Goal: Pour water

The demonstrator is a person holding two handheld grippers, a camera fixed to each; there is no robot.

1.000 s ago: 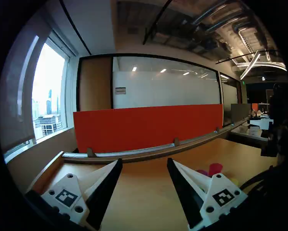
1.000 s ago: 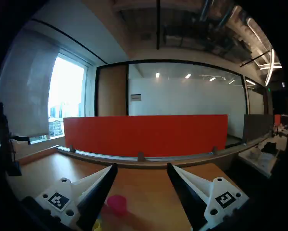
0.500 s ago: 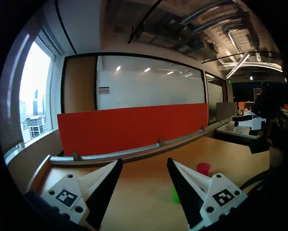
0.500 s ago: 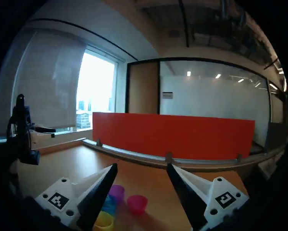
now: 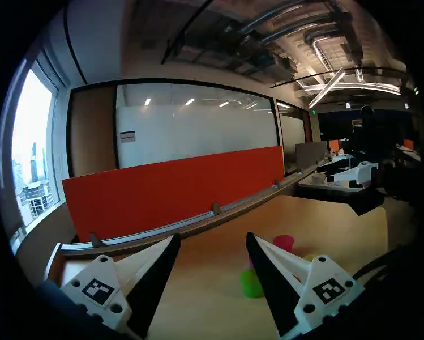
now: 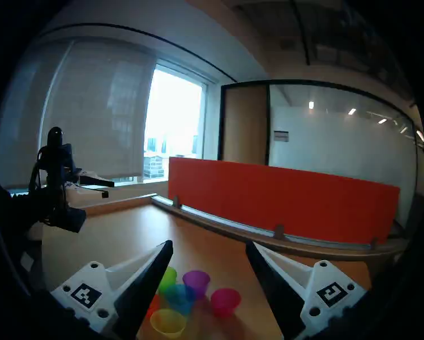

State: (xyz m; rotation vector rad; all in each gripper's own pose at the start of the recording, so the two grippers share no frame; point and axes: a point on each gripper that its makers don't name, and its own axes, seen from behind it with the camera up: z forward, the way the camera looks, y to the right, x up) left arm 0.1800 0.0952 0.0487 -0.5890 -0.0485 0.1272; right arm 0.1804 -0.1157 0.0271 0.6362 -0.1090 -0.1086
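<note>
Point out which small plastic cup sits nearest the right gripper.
The translucent yellow cup, lowest in the right gripper view; the other cups stand beyond it.

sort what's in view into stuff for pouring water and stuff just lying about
For the job:
- plastic cups, clustered on the desk: green, purple, blue, pink, yellow
- left gripper and right gripper, both open, holding nothing

Just there:
- orange divider panel
- window
- window blind
- glass wall
</note>
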